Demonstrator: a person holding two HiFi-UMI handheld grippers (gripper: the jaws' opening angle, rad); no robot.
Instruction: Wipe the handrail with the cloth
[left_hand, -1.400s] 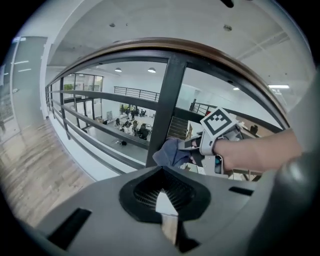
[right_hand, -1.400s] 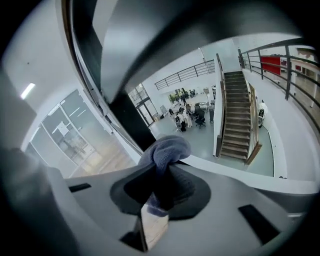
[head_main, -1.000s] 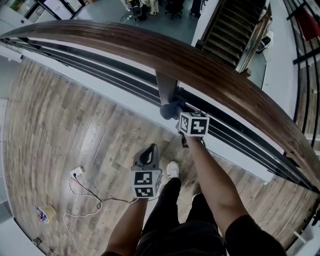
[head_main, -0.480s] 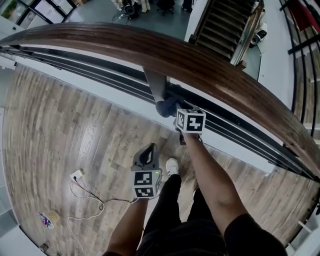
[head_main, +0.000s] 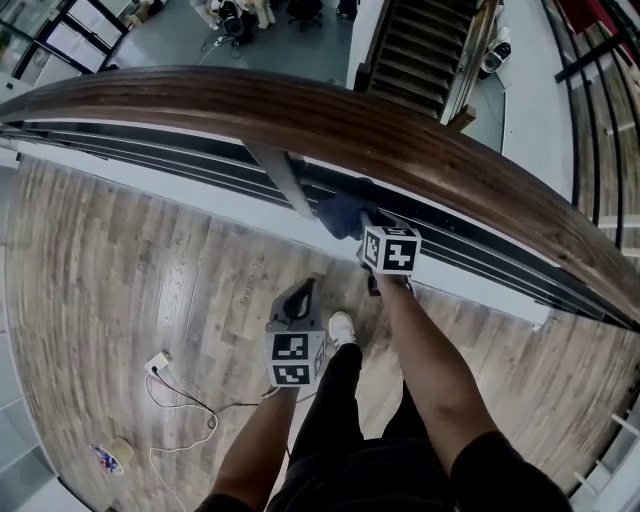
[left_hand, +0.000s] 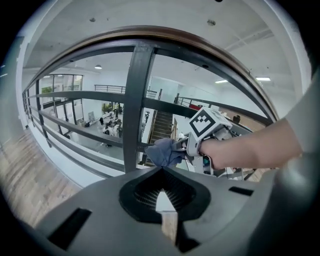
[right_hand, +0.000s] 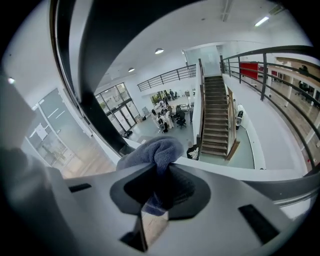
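Rightward shift: right gripper (head_main: 368, 225), jaws clamped on the blue cloth (head_main: 340, 215), now sits just right of the post (head_main: 281, 178), below the wooden handrail (head_main: 350, 125). Left gripper (head_main: 298, 300) hangs low, jaws together, empty. Advice: raise the cloth onto the rail, press flat, stroke lengthwise.

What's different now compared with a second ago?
The right gripper, shut on the blue cloth, has slid the cloth rightwards along the dark rail, away from the upright post it was beside. Nothing was taken up or let go. The left gripper stayed low, shut and empty.
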